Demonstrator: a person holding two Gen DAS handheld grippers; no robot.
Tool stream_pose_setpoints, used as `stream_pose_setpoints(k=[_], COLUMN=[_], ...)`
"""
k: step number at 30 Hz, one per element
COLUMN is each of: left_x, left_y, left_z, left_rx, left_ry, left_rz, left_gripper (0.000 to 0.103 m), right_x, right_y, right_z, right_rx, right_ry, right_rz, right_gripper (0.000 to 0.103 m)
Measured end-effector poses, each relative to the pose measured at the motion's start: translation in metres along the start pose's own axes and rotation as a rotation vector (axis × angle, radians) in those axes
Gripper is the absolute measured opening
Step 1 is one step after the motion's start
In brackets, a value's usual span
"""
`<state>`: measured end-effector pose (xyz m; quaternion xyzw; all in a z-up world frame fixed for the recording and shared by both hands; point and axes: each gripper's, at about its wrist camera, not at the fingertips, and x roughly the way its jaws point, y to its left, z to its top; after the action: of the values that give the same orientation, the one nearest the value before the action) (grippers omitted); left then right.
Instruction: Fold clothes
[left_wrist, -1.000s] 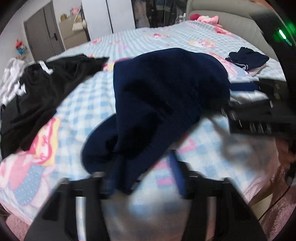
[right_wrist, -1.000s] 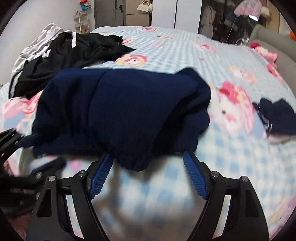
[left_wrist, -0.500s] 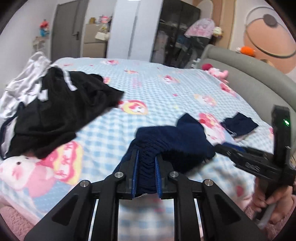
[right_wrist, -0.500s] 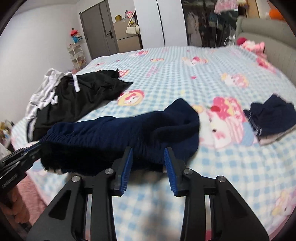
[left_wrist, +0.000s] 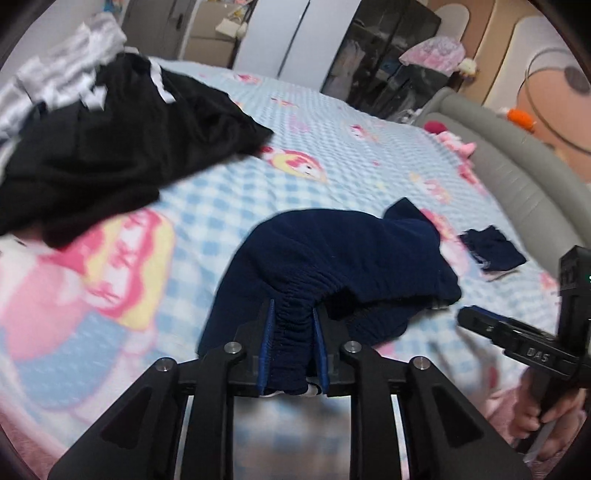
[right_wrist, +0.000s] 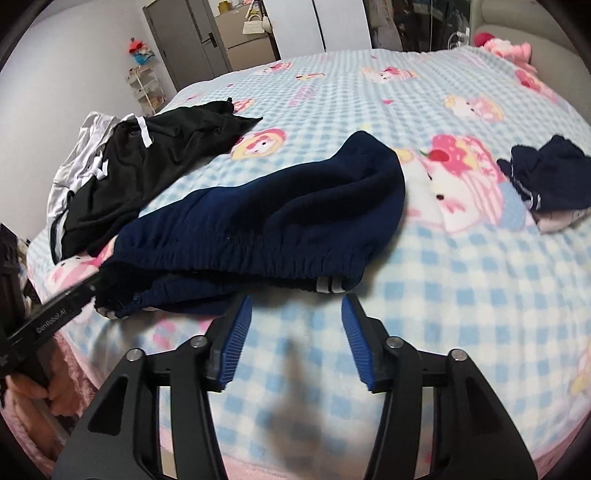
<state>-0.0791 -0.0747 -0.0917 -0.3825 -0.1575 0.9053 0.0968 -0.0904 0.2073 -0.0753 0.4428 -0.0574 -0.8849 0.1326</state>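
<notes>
Between the left gripper (left_wrist: 291, 325) jaws, easing apart, bunches the navy trousers' (right_wrist: 266, 221) waistband; right gripper (right_wrist: 295, 317) jaws widen empty.

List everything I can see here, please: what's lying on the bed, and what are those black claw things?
Navy pants: one, dark blue, near edge of the bed, elastic waistband toward the cameras.
Black garment: one, black with white stripes, far left.
Grey-white garment: one, beside the black one.
Small navy garment: one, right side.
Bedspread: one, blue-white check with pink cartoons.
Pink plush toy: one, by the headboard.
Left gripper: black, blue pads, gripping the waistband, jaws opening.
Right gripper: black, blue pads, empty, jaws opening.
</notes>
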Motion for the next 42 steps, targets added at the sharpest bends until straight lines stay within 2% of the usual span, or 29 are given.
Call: stream_pose_setpoints(k=[3, 5, 9, 10, 12, 13, 15, 18, 19, 21, 25, 28, 29, 30, 32, 33, 35, 37, 39, 42], left_x=[0.006, 0.004, -0.002, -0.003, -0.005, -0.005, -0.001, 0.011, 0.014, 0.016, 0.016, 0.016, 0.016, 0.017, 0.018, 0.017, 0.015, 0.014, 0.014, 0.004], left_y=[0.006, 0.009, 0.022, 0.027, 0.033, 0.035, 0.032, 0.025, 0.022, 0.013, -0.007, -0.007, -0.006, -0.004, 0.001, 0.001, 0.001, 0.001, -0.001, -0.008], left_z=[0.001, 0.003, 0.008, 0.009, 0.01, 0.01, 0.008, -0.001, -0.004, -0.01, -0.014, -0.016, -0.016, -0.015, -0.014, -0.015, -0.017, -0.018, -0.017, -0.012], left_rx=[-0.026, -0.029, -0.044, -0.058, -0.09, -0.101, -0.107, -0.149, -0.164, -0.148, -0.01, 0.045, 0.051, 0.04, 0.017, 0.009, 0.003, 0.018, 0.036, 0.035], left_ry=[0.005, -0.011, -0.038, -0.036, -0.031, -0.024, 0.006, 0.08, 0.093, 0.1, 0.084, 0.088, 0.093, 0.104, 0.121, 0.119, 0.104, 0.094, 0.089, 0.042], left_rz=[-0.007, 0.004, 0.039, 0.034, 0.023, 0.015, -0.014, -0.121, -0.132, -0.095, 0.11, 0.211, 0.223, 0.202, 0.156, 0.143, 0.134, 0.171, 0.206, 0.217], left_gripper=[0.026, 0.031, 0.039, 0.043, 0.045, 0.047, 0.048, 0.048, 0.048, 0.048, 0.047, 0.049, 0.049, 0.049, 0.048, 0.046, 0.036, 0.03, 0.031, 0.033], right_x=[0.007, 0.016, 0.034, 0.035, 0.035, 0.034, 0.032, 0.031, 0.028, 0.025, 0.02, 0.02, 0.025, 0.034, 0.053, 0.055, 0.05, 0.03, 0.003, -0.035], right_y=[0.012, 0.026, 0.041, 0.04, 0.033, 0.027, 0.014, 0.009, 0.009, 0.007, 0.001, -0.013, -0.017, -0.019, -0.016, -0.014, -0.011, -0.017, -0.023, -0.019], right_z=[0.001, 0.002, 0.006, 0.009, 0.016, 0.018, 0.021, 0.019, 0.017, 0.016, 0.019, 0.027, 0.028, 0.029, 0.027, 0.027, 0.029, 0.037, 0.046, 0.052], right_rx=[-0.006, -0.052, -0.134, -0.13, -0.099, -0.063, 0.011, 0.02, 0.02, 0.021, 0.017, 0.053, 0.048, 0.028, -0.034, -0.056, -0.068, 0.0, 0.056, 0.021], right_ry=[0.01, 0.025, 0.029, 0.019, -0.006, -0.016, -0.021, -0.017, -0.022, -0.037, -0.086, -0.101, -0.076, -0.035, 0.063, 0.064, 0.024, -0.035, -0.103, -0.184], right_rz=[0.034, 0.033, -0.039, -0.067, -0.127, -0.132, -0.11, -0.15, -0.15, -0.16, -0.242, -0.314, -0.326, -0.318, -0.268, -0.272, -0.306, -0.314, -0.311, -0.31], right_gripper=[0.053, 0.053, 0.053, 0.053, 0.057, 0.062, 0.063, 0.063, 0.063, 0.063, 0.063, 0.066, 0.07, 0.071, 0.068, 0.065, 0.041, 0.032, 0.032, 0.036])
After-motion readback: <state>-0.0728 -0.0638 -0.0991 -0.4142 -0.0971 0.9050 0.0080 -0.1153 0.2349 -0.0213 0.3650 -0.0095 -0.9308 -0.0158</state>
